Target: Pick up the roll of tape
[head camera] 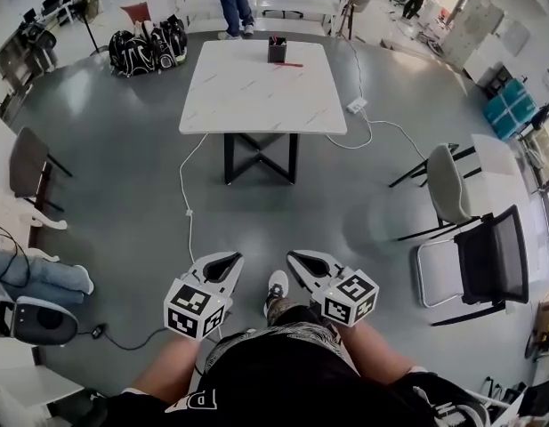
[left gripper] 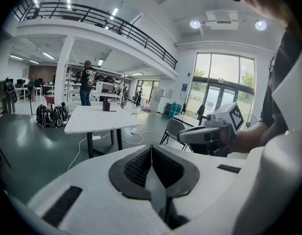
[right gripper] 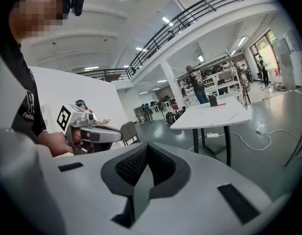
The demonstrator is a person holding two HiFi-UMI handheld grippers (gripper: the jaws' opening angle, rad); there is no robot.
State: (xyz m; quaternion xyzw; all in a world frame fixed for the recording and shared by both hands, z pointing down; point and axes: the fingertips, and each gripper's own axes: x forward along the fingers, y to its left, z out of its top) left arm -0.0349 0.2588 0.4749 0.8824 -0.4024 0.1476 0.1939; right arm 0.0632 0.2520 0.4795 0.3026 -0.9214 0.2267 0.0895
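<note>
— Where's the roll of tape, and what are the jaws doing?

— I can't make the roll of tape out in any view. My guess is it sits on the white marble-patterned square table (head camera: 247, 96), well ahead of both sets of jaws, next to the small dark container (head camera: 277, 50) and the thin red object (head camera: 290, 64) at its far edge. My left gripper (head camera: 228, 258) is clenched with its ribbed pads pressed together and nothing between them. My right gripper (head camera: 296, 256) is the same, closed and empty.

— How do you expect the roll to handle?

— Probably light and stiff, a rigid ring with a smooth outer face that may slip (only a judgement, since I can't see it). I'd release one pair of jaws first, then pinch the ring's wall with one pad inside the core and one outside. If it lies flat, it may need tipping up at the edge.

— Anything in the way?

— The grey floor straight ahead of the jaws is bare apart from a white cable (head camera: 187, 194) trailing from under the table, to the left of the left jaws. A grey-backed chair (head camera: 445, 185) and a black mesh chair (head camera: 492, 256) stand well off to the right of the right jaws. A standing person (head camera: 234, 3) is beyond the table's far side, and the container stands near where I'd reach
</note>
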